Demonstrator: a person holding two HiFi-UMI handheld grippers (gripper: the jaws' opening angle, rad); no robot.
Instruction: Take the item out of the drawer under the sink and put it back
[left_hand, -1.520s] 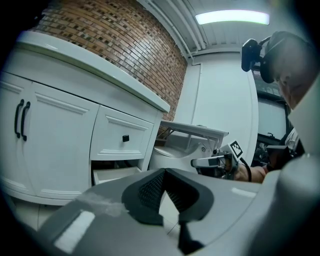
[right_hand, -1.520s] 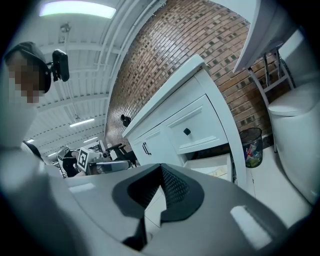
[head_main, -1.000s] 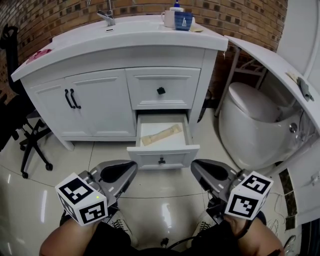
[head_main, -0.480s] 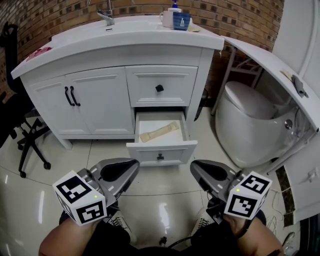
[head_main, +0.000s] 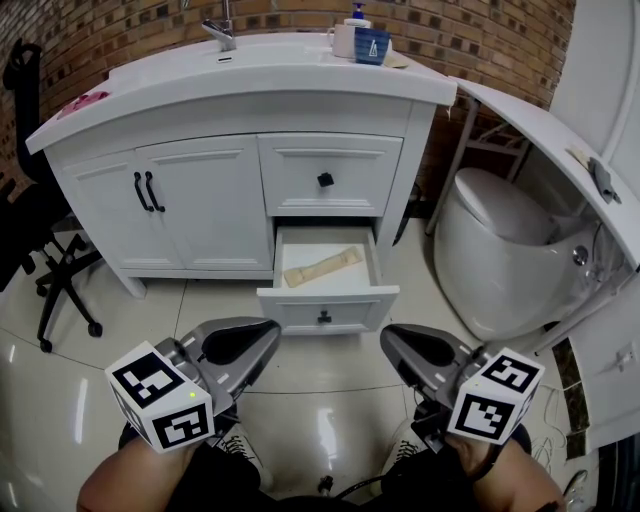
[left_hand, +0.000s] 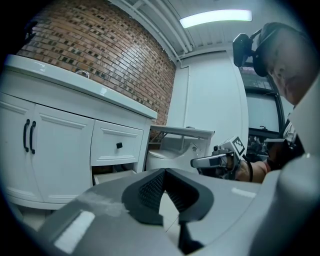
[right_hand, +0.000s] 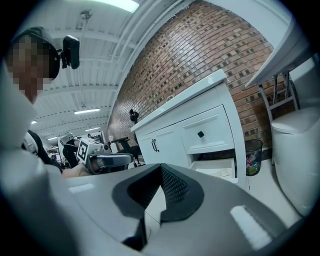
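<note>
White-emblem blue cup on vanity above open drawer

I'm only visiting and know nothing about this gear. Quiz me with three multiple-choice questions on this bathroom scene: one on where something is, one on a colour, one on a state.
1. Where does the pale wooden item lie?
A. on the countertop
B. in the open lower drawer
C. on the floor tiles

2. What colour is the knob on the upper drawer?
A. gold
B. white
C. black

3. How is the left hand-held gripper?
A. shut, holding nothing
B. wide open
C. clamped on the item

Answers:
1 B, the head view shows it inside the pulled-out drawer.
2 C, it stands dark against the white front.
3 A, its jaws meet with nothing between them.
</note>
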